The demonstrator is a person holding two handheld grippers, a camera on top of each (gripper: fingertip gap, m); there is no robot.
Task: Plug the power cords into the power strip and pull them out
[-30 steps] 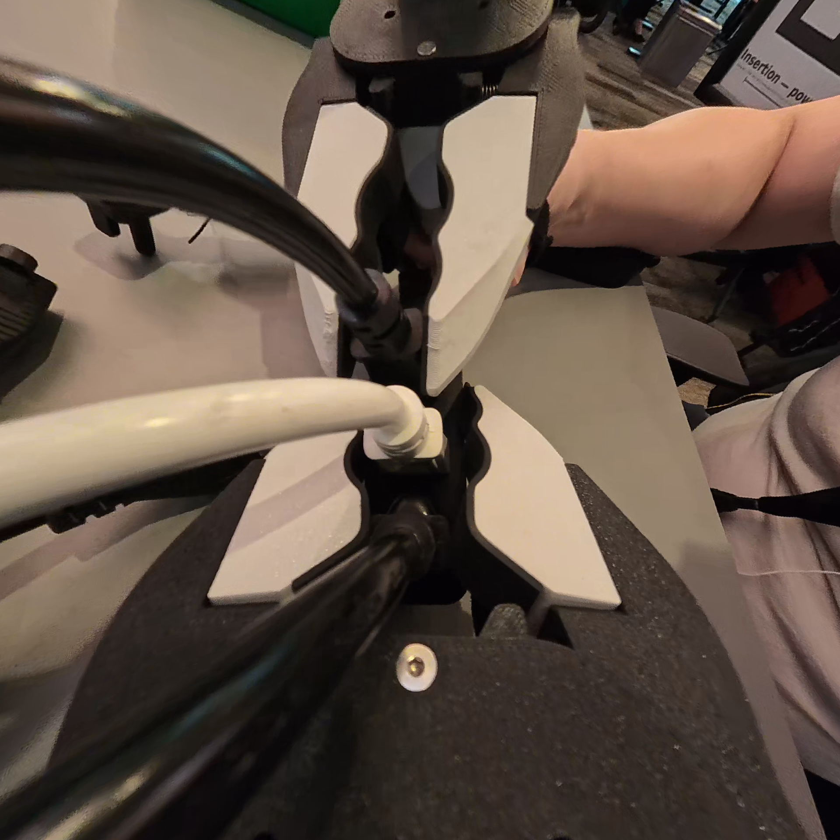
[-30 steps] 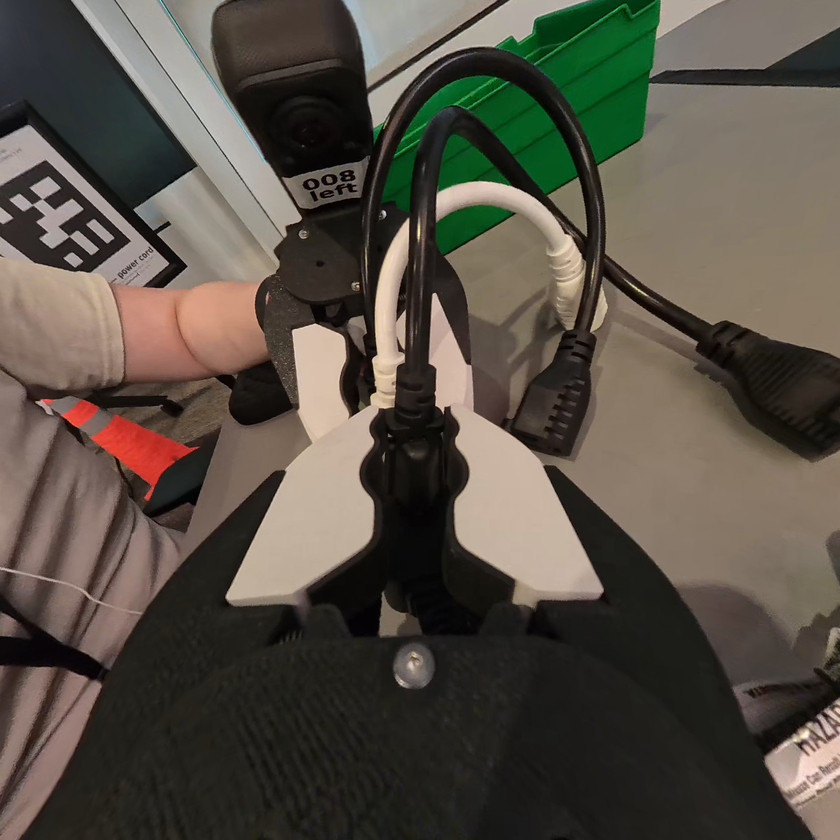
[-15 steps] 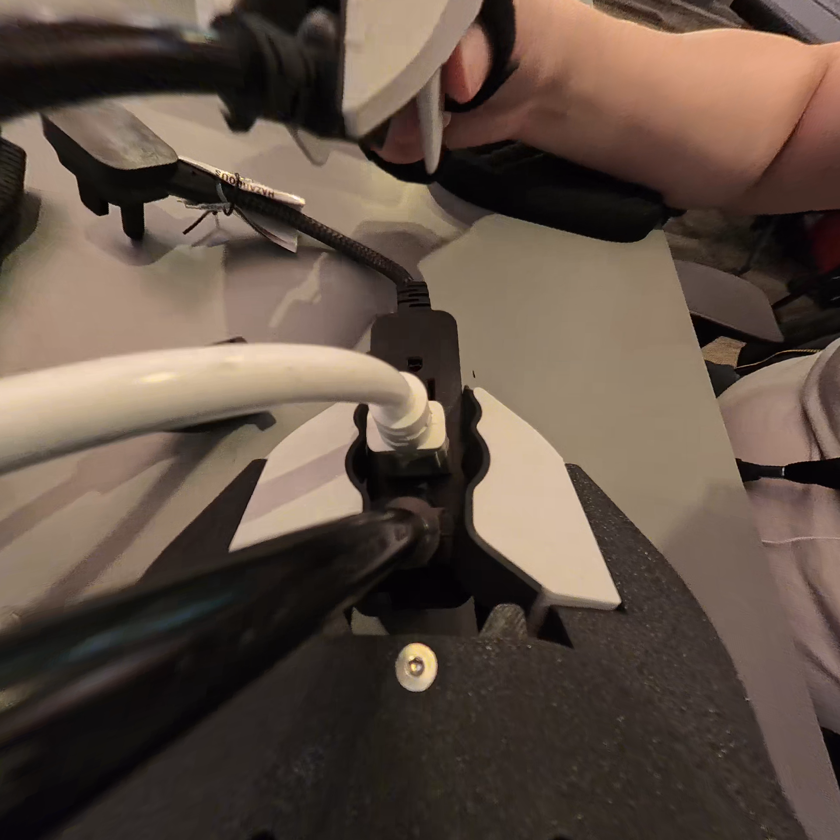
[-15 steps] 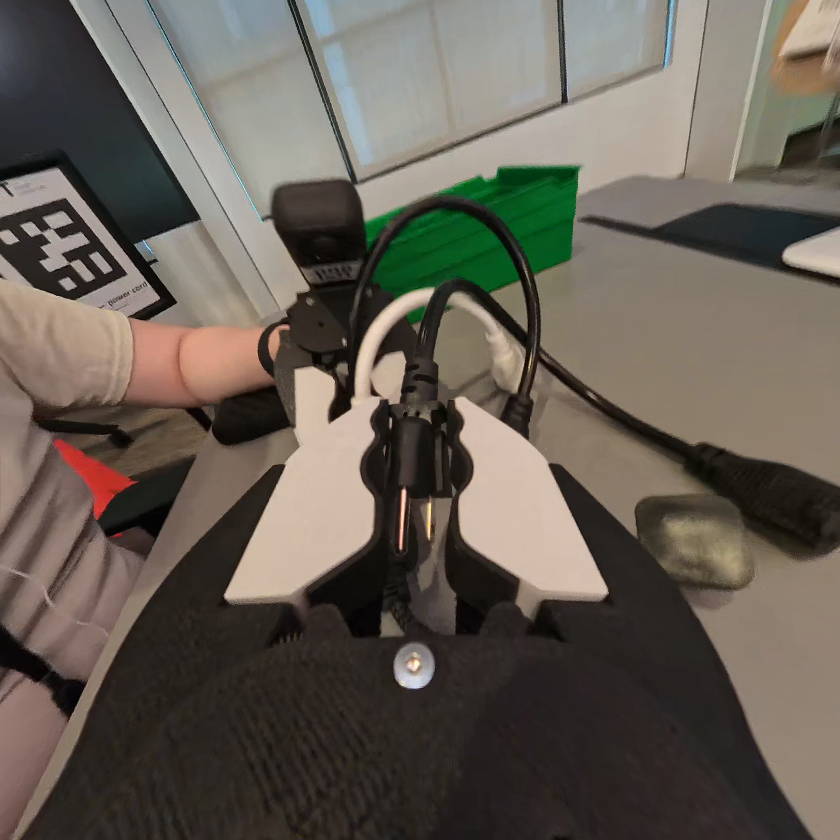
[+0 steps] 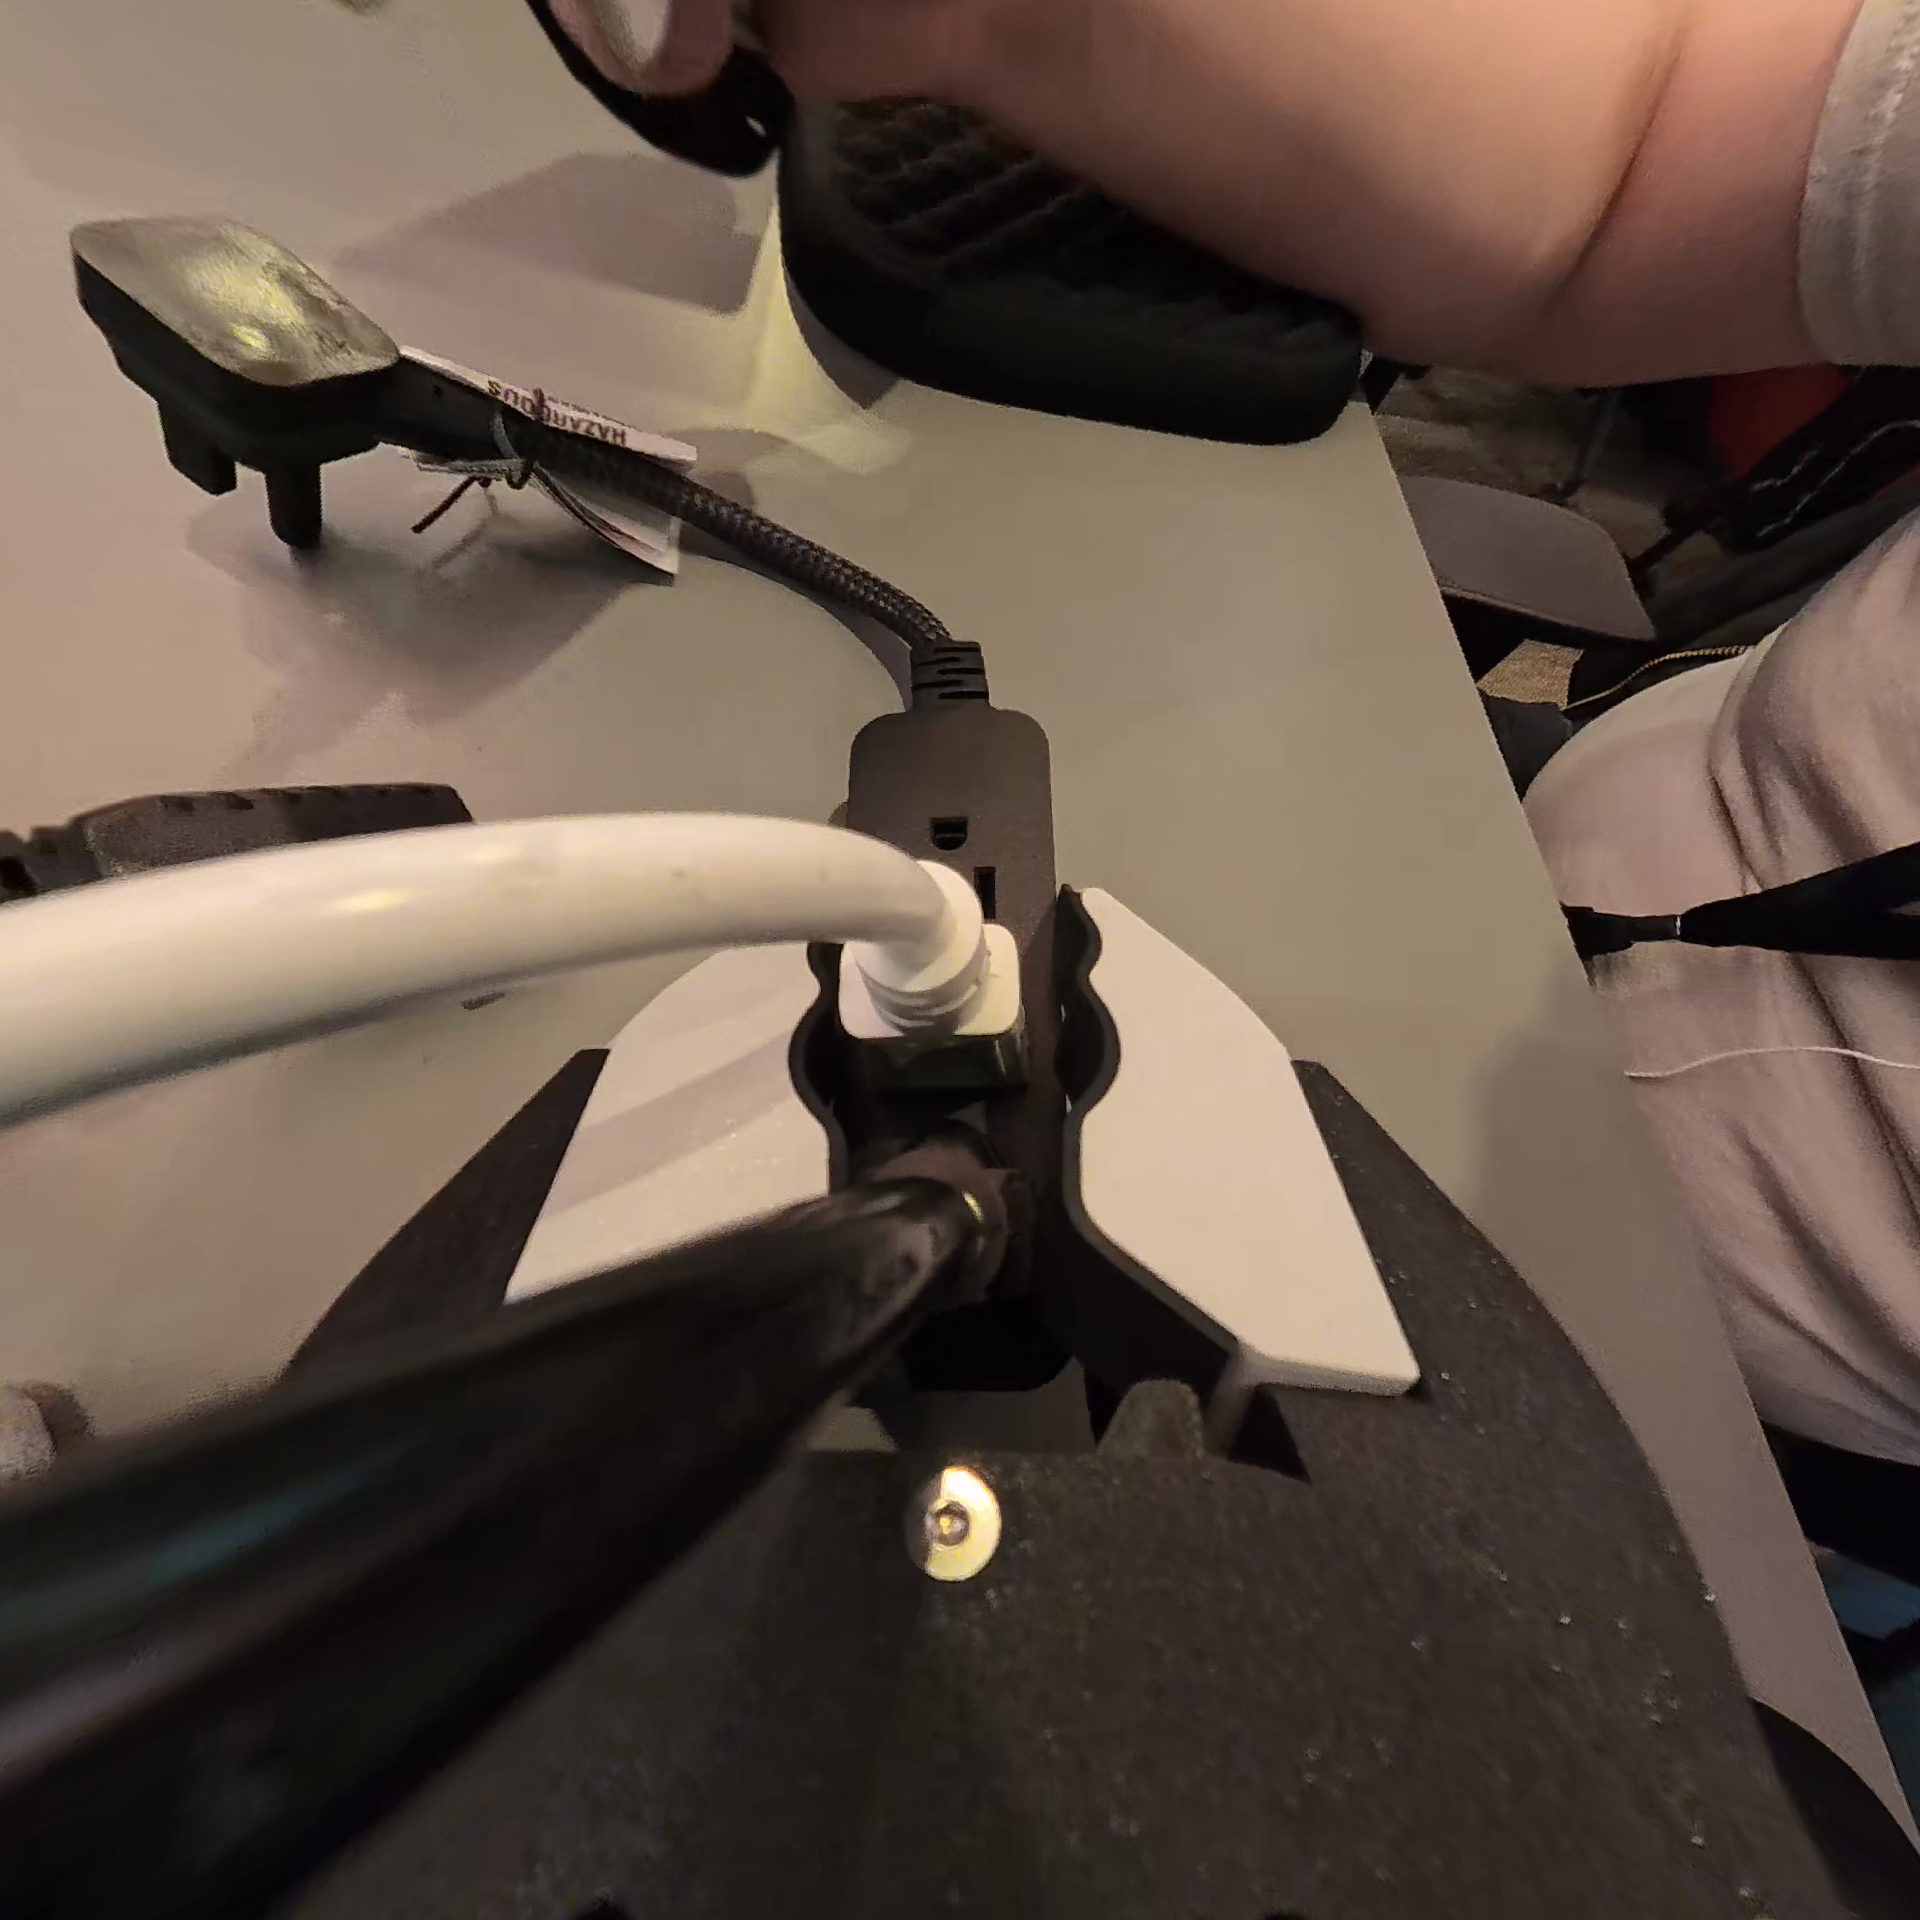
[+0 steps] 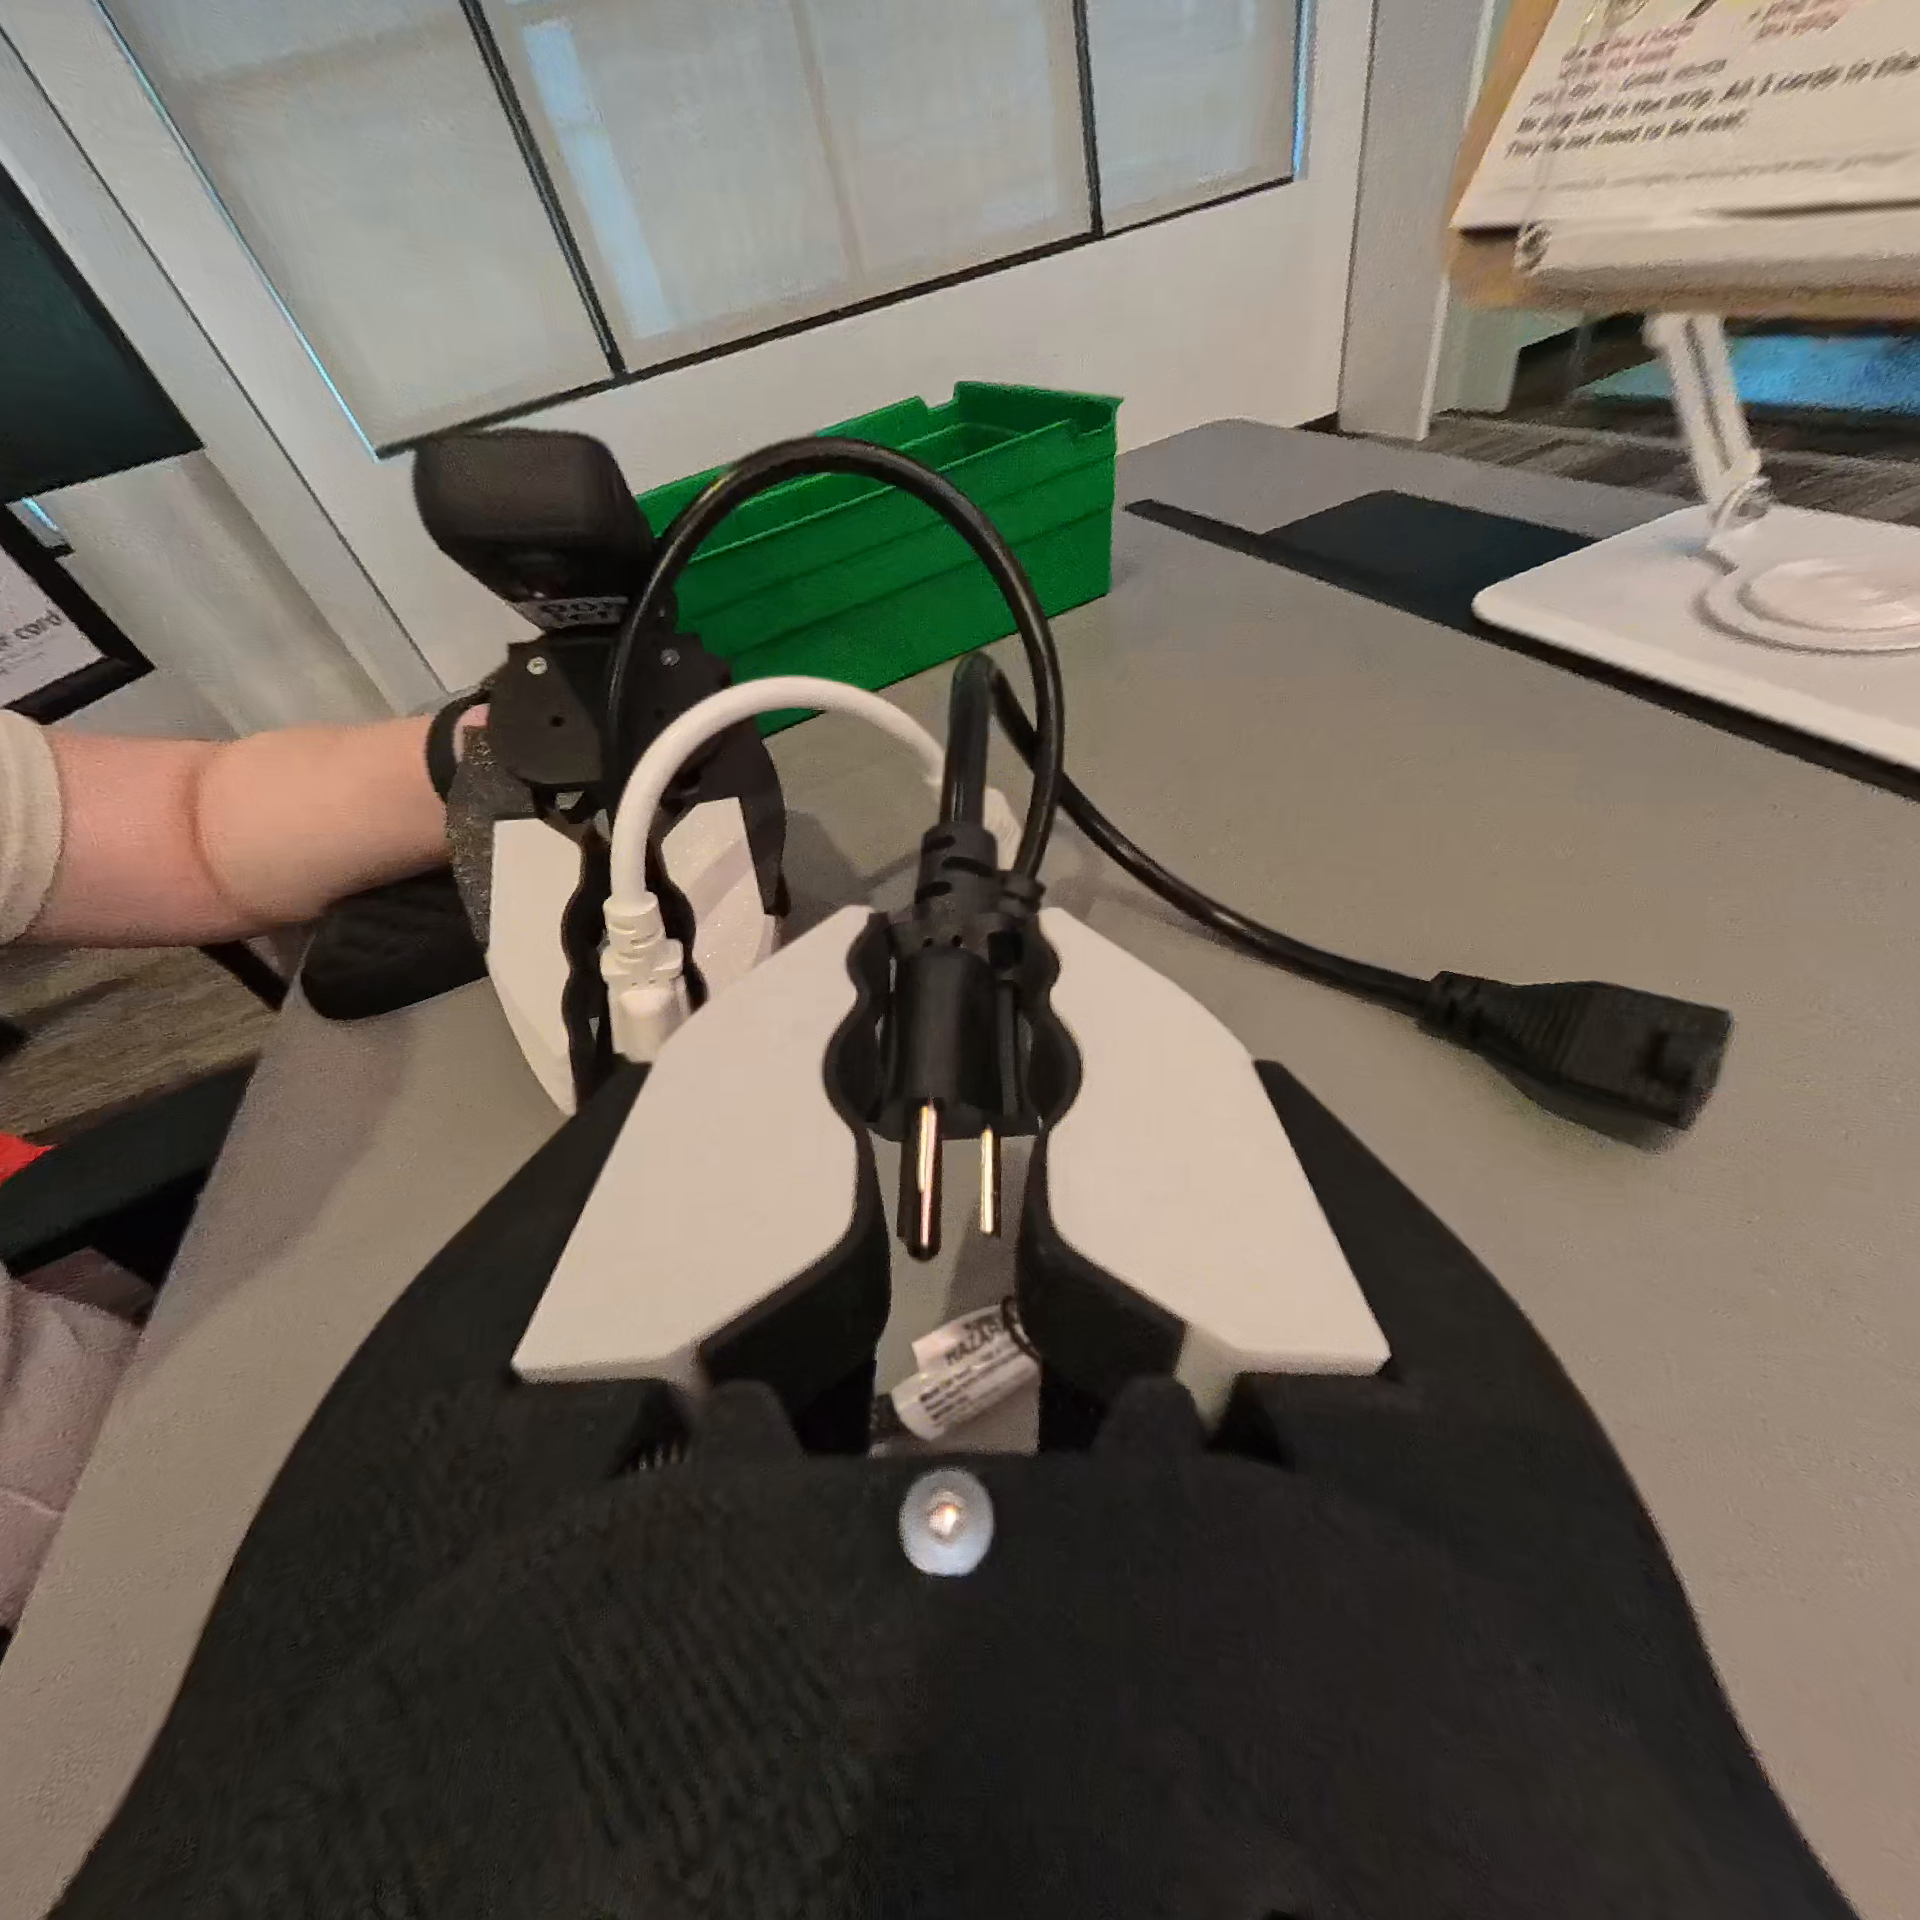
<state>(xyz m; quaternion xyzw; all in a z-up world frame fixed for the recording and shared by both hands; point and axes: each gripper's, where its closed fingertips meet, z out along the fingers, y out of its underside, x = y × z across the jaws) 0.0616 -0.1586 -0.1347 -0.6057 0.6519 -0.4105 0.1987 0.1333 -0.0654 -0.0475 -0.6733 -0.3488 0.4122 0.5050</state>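
Note:
In the left wrist view my left gripper (image 5: 945, 966) is shut on the black power strip (image 5: 951, 790), which lies on the grey table. A white plug (image 5: 935, 987) with its white cord (image 5: 416, 914) sits in the middle outlet. A black cord (image 5: 520, 1403) is plugged in nearest the camera. The far outlet is bare. In the right wrist view my right gripper (image 6: 956, 925) is shut on a black plug (image 6: 951, 1018), held above the table with its prongs towards the camera. The left gripper (image 6: 597, 1039) shows beyond it on the left.
The strip's braided cord runs to a flat black plug (image 5: 229, 322) with a paper tag. A green bin (image 6: 883, 540) stands at the back. A black cord socket (image 6: 1579, 1039) lies right. A white document stand (image 6: 1766, 582) stands far right. The table edge (image 5: 1455, 623) is close on the right. About 15 centimetres separates my left fingertips from my right.
My right gripper has pulled the black plug out of the strip's far outlet and lifted it up and away. The left gripper still holds the strip.

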